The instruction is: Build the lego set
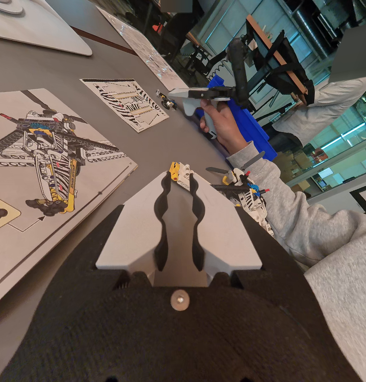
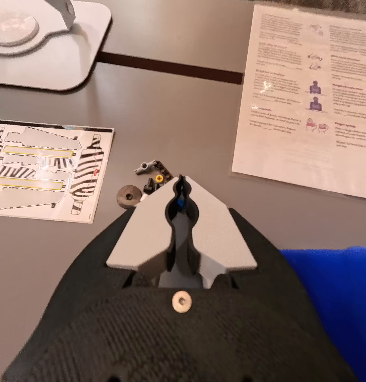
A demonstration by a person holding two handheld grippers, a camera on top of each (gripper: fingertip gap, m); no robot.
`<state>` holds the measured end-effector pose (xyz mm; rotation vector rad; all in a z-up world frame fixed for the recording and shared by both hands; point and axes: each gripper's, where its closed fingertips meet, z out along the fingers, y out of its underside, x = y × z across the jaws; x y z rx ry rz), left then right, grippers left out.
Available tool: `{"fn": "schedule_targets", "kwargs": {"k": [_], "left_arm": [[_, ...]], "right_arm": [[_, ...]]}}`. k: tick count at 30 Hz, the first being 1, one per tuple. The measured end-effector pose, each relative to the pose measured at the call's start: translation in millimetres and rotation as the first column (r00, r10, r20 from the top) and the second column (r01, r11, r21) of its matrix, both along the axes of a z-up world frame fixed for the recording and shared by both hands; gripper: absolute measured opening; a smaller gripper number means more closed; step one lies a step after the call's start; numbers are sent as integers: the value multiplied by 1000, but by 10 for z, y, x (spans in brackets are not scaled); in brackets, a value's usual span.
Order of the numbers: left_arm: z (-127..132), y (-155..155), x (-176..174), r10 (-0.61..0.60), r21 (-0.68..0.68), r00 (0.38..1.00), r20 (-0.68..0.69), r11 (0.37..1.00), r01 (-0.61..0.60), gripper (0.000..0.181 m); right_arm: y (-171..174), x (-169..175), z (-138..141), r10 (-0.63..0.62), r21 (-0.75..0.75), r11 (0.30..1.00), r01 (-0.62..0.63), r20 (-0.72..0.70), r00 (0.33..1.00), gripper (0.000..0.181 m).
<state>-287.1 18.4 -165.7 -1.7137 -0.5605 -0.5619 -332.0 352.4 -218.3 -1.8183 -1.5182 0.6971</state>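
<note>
My left gripper (image 1: 180,175) is shut on the yellow-and-white end (image 1: 178,171) of the partly built Lego helicopter (image 1: 247,194), which has zebra stickers and grey rotor blades and reaches off to the right behind my right finger. My right gripper (image 2: 180,178) is shut, its tips touching, just above a small pile of loose parts: a grey connector (image 2: 144,166), a black beam (image 2: 164,170), a yellow piece (image 2: 159,178), a black pin (image 2: 148,185) and a dark disc (image 2: 128,196). A blue bit (image 2: 181,201) shows in the gap behind the tips; I cannot tell whether it is held. The right gripper also shows in the left wrist view (image 1: 171,94).
An open instruction booklet (image 1: 43,165) lies at the left. A zebra sticker sheet (image 2: 47,169) lies left of the loose parts. A laminated printed sheet (image 2: 302,99) lies at the right. A blue bin (image 2: 333,299) stands at the near right. A monitor stand base (image 2: 43,51) is at the far left. Left tips to right tips: about 35 cm. From my right tips it is roughly 25 cm to the monitor stand base (image 2: 43,51); from my left, 30 cm.
</note>
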Motion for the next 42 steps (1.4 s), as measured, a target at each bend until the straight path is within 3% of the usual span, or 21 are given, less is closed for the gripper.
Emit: {"fn": "schedule_targets", "kwargs": {"k": [8, 13, 20, 27, 42], "left_arm": [[-3, 1, 3, -2, -1, 1000, 4, 1000, 2, 16], [-14, 7, 2, -7, -3, 1000, 16, 1000, 7, 17], [-10, -2, -24, -8, 18, 998, 65, 1000, 7, 17], [-1, -22, -50, -3, 23, 998, 65, 1000, 1, 18], [-1, -19, -35, -8, 22, 998, 60, 1000, 7, 19]], "right_arm": [[-240, -147, 222, 100, 31, 995, -96, -128, 987, 0], [-265, -295, 120, 137, 62, 989, -133, -79, 987, 0], [-364, -279, 79, 192, 4, 981, -192, -54, 980, 6], [-384, -240, -66, 215, 73, 973, -218, 42, 976, 0], [-374, -101, 190, 210, 24, 978, -209, -44, 977, 0]]}}
